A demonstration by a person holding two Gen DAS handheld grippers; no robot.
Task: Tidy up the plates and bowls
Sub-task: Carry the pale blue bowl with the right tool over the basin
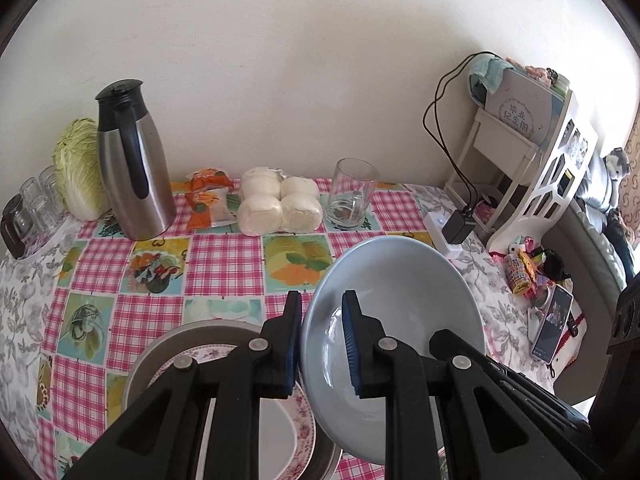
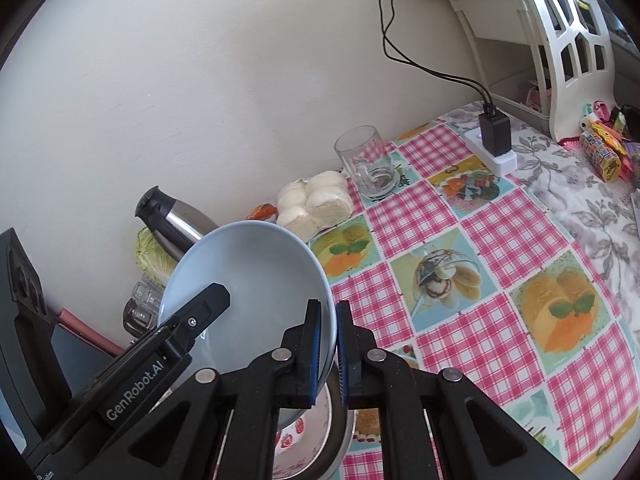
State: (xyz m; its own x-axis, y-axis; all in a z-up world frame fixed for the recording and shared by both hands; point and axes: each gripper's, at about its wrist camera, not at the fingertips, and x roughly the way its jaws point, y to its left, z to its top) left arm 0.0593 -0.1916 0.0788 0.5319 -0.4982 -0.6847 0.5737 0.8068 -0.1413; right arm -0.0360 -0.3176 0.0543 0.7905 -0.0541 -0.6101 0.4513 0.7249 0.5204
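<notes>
A light blue bowl [image 1: 400, 280] hangs tilted above the table, held from both sides. My left gripper [image 1: 322, 298] is shut on its left rim, one blue pad outside the wall and one inside. My right gripper [image 2: 328, 306] is shut on the opposite rim of the same bowl [image 2: 248, 264]. The left gripper's black finger [image 2: 212, 300] shows inside the bowl in the right wrist view. Directly below sits a metal basin [image 1: 160, 344] with a floral plate [image 1: 224, 354] in it; the basin [image 2: 340, 420] also appears under the right gripper.
Along the wall stand a steel thermos [image 1: 132, 164], a cabbage [image 1: 78, 168], small glasses [image 1: 36, 200], bagged buns [image 1: 280, 204] and a glass mug [image 1: 352, 196]. A power strip with charger [image 1: 452, 228], white shelf [image 1: 532, 168] and phone [image 1: 554, 328] lie right.
</notes>
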